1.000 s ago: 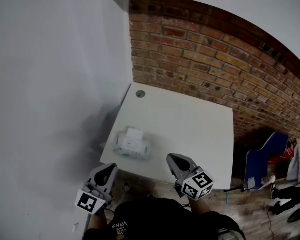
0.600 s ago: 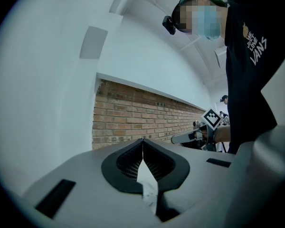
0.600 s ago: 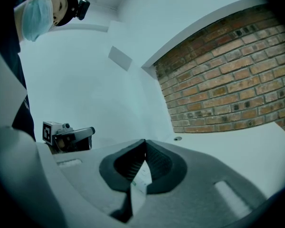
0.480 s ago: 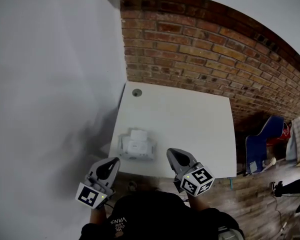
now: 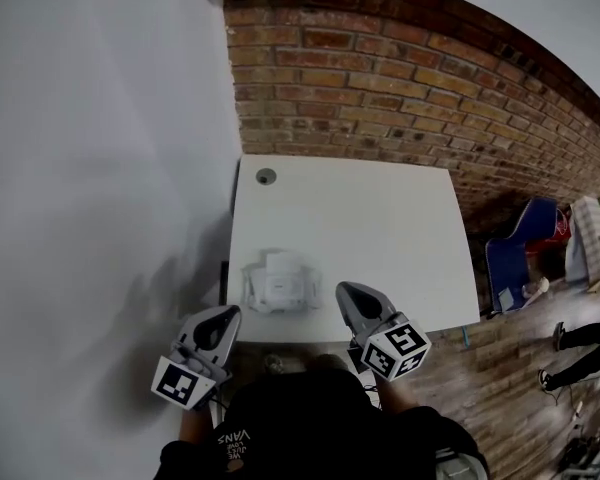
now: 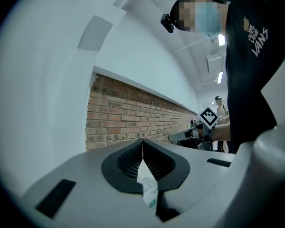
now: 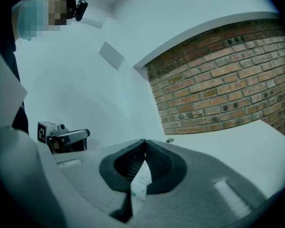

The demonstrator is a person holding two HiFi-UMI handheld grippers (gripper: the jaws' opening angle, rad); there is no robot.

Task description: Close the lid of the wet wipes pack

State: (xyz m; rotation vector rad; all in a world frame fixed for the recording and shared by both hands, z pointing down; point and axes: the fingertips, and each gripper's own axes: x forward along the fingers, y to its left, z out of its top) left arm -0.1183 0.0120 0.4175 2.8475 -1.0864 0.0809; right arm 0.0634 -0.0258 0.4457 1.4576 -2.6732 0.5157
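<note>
The left claw (image 5: 222,317) is hovering at the near edge of the white table (image 5: 380,228), and its own view is showing its jaws pressed together at the tips (image 6: 142,141), gripping nothing. The right claw (image 5: 351,292) is doing the same (its tips (image 7: 145,142) are meeting, with only the claw's own small white label sitting below them).

The wet wipes pack (image 5: 277,280) is lying on the table just ahead of the left claw and a little to its right, and off to the left of the right claw, touching neither. It is showing small and white on white, so its lid is hard to make out; a pale flap seems to be standing up at its far side, but I cannot tell for sure.

Each claw's wide grey body is filling the lower part of its own view. A round cable hole (image 5: 266,176) is sitting far ahead of the left claw, near the brick wall (image 5: 400,88). A blue chair (image 5: 515,253) is showing off to the right, partly cut by the table.
</note>
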